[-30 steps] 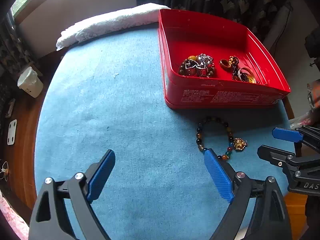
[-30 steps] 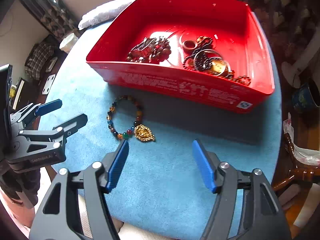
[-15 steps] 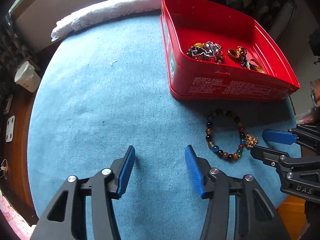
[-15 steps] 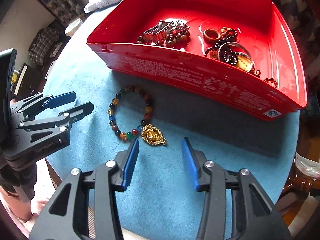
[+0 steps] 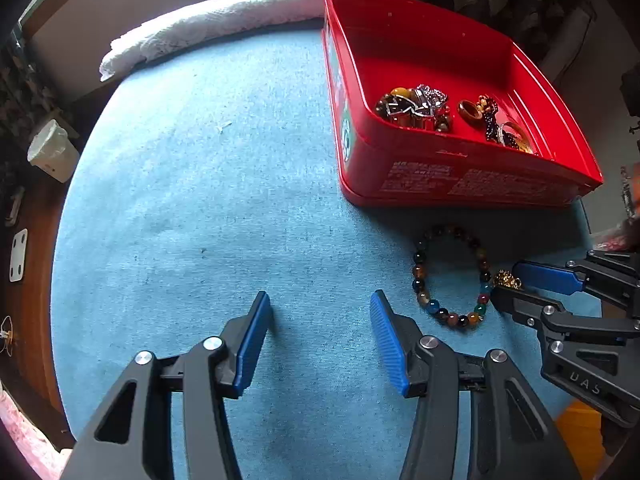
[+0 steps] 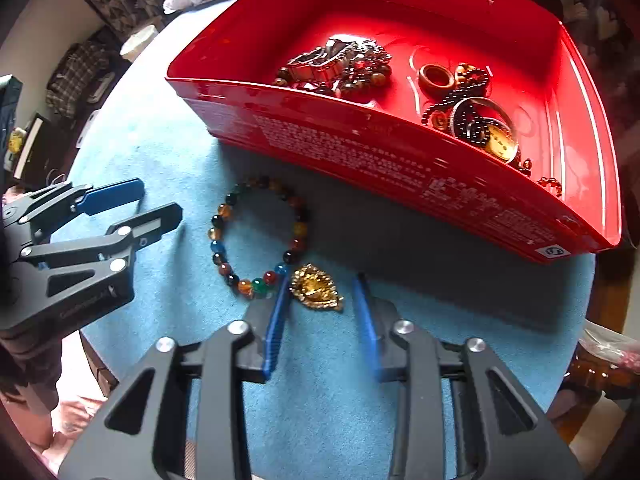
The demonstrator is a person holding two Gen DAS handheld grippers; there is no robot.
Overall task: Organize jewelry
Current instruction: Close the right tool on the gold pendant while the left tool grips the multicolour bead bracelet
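Lying flat on the blue tablecloth (image 5: 192, 208), the beaded bracelet (image 6: 256, 236) forms a loose ring of mixed brown, amber, blue, green and red beads just in front of the long printed wall of the red tin (image 6: 400, 152). A gold pendant (image 6: 316, 288) hangs off its near end, resting on the cloth. The right gripper (image 6: 320, 292) points down over that pendant with one blue pad on either side of it; its jaws are closing, the pendant between them, and the right pad stands clear of the gold piece, so nothing is gripped yet. The left pad sits close against the pendant and the nearest beads. The left gripper (image 5: 320, 308) hovers over bare cloth just beside the bracelet, jaws about half apart and holding nothing. Inside the tin lie a tangle of dark beads and silver pieces (image 5: 416, 108), a brown ring (image 6: 436, 78), a dark bead string and a small gold-faced watch (image 6: 500, 142). A folded white towel (image 5: 216, 28) lies along the far edge of the table.
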